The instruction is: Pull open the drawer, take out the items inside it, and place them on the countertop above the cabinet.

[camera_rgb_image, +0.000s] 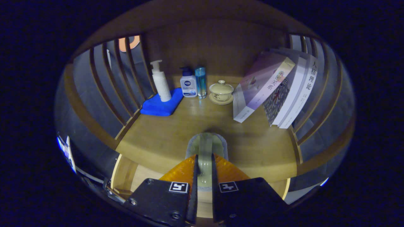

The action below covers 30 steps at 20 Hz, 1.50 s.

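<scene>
I have the claw [204, 164] closed narrow on a pale glass cup [205, 151], both fingers pressing its sides, and I hold it over the front edge of the worktop [176, 129] with the open drawer [132, 176] below. Beyond the cup stand a lidded teacup [221, 91], pump bottles [161, 82] on a blue cloth [161, 105], and leaning books [277, 91].
</scene>
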{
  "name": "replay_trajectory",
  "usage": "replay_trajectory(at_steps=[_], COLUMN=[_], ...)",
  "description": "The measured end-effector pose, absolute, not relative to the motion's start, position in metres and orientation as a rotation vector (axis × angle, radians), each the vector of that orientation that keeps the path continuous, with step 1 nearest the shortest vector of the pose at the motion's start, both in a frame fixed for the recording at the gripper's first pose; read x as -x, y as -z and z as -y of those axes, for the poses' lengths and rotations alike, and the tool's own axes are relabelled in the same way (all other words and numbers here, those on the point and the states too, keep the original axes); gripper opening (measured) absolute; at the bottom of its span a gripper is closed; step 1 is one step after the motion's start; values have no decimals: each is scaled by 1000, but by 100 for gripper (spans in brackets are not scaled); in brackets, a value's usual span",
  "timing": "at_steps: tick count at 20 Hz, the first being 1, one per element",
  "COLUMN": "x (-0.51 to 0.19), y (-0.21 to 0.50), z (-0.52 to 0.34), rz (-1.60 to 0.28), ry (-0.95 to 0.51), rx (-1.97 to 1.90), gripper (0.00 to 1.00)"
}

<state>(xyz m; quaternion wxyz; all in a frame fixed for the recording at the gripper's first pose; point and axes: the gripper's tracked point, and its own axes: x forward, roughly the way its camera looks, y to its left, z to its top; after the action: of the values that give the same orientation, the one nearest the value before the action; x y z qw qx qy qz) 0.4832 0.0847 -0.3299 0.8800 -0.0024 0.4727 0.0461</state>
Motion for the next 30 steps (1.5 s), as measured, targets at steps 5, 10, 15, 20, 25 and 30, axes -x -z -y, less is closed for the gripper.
replay_trajectory(at_steps=[5, 10, 15, 20, 25, 30], x=[-511, -526, -532, -506, -457, -401], y=[344, 359, 348, 306, 267, 237], z=[-84, -80, -72, -88, -112, -130], rz=[-983, -993, -938, -832, -719, -598], ry=[-67, -25, 5, -38, -116, -186], rx=[37, 27, 44, 9, 40, 40], gripper=[22, 22, 36, 60, 80, 100])
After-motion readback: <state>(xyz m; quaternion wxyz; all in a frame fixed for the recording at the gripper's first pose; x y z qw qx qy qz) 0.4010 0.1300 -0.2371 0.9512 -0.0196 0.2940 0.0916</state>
